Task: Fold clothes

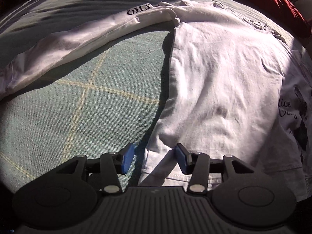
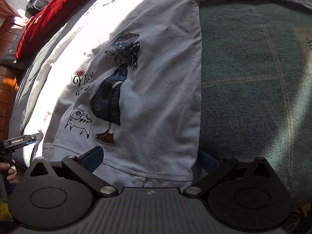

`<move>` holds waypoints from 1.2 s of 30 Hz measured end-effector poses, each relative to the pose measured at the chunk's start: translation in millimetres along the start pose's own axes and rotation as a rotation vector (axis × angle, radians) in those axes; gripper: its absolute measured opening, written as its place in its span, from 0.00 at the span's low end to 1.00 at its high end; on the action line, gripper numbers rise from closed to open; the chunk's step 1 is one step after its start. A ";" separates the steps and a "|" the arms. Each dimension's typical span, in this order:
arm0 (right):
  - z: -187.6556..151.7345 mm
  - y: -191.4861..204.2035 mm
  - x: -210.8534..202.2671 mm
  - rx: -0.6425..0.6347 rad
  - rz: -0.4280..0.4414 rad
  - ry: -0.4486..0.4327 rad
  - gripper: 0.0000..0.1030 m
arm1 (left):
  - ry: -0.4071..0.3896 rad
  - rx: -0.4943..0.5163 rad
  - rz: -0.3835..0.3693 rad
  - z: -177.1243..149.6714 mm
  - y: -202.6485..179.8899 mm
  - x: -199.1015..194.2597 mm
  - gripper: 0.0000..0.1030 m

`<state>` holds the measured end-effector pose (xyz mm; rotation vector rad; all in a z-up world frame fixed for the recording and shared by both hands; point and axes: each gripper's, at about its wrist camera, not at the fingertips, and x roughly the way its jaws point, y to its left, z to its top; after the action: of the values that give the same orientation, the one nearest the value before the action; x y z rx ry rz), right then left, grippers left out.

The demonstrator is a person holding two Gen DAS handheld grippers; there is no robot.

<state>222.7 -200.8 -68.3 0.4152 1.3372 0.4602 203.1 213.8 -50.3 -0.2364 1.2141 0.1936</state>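
Left wrist view: the white cotton T-shirt point(image 1: 218, 81) lies flat on green checked bedding point(image 1: 87, 101), bare cloth left of its folded edge. The left gripper point(image 1: 155, 160) is spread, hem corner between its blue pads point(image 1: 127, 160), unpinched. Right wrist view alone shows the girl-and-cat print point(image 2: 113, 89); the right gripper point(image 2: 152, 160) is spread wide across the hem.

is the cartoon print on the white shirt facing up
Yes, the printed girl and cat show plainly on the white t-shirt's top surface.

T-shirt point(image 1: 214, 81) flat on bedcover point(image 1: 87, 107); one sleeve point(image 1: 68, 42) stretched left of body. Red cloth point(image 2: 48, 17) beyond shirt, at bed's far edge.
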 end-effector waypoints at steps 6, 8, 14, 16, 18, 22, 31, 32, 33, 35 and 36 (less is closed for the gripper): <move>20.5 -33.1 6.4 0.053 0.226 0.005 1.00 | 0.006 0.014 0.013 0.1 -1.5 0.9 0.48; 19.3 -53.4 4.4 0.122 0.336 -0.004 1.00 | 0.008 0.013 0.014 -0.1 -0.9 0.9 0.48; -6.7 -77.3 0.9 0.265 0.472 -0.078 1.00 | 0.016 -0.004 0.033 2.6 -4.4 1.0 0.50; 3.7 -67.0 5.7 0.265 0.455 -0.057 1.00 | 0.017 0.002 0.040 2.4 -5.7 1.1 0.50; 18.3 -60.6 9.5 0.255 0.506 -0.043 1.00 | 0.019 0.006 0.046 2.8 -6.7 0.8 0.50; 17.2 -56.0 15.4 0.207 0.516 -0.008 1.00 | 0.023 0.006 0.050 1.2 -8.1 -1.3 0.50; 9.0 -64.8 21.2 0.235 0.408 0.113 0.65 | 0.013 0.004 0.057 1.3 -9.5 1.3 0.51; 11.1 -66.1 21.6 0.230 0.390 0.132 0.60 | 0.012 0.005 0.055 0.7 -8.5 0.8 0.51; 12.0 -67.8 21.4 0.225 0.369 0.146 0.45 | 0.012 0.005 0.052 0.8 -7.6 0.7 0.51; 9.7 -75.6 22.6 0.257 0.354 0.163 0.11 | 0.014 0.004 0.048 1.8 -6.7 0.7 0.51; 7.9 -80.2 23.4 0.280 0.352 0.169 0.04 | 0.014 0.004 0.047 2.0 -6.4 0.5 0.51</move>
<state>240.9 -255.7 -129.1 0.8678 1.5038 0.6110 206.8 208.2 -49.6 -0.2057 1.2348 0.2308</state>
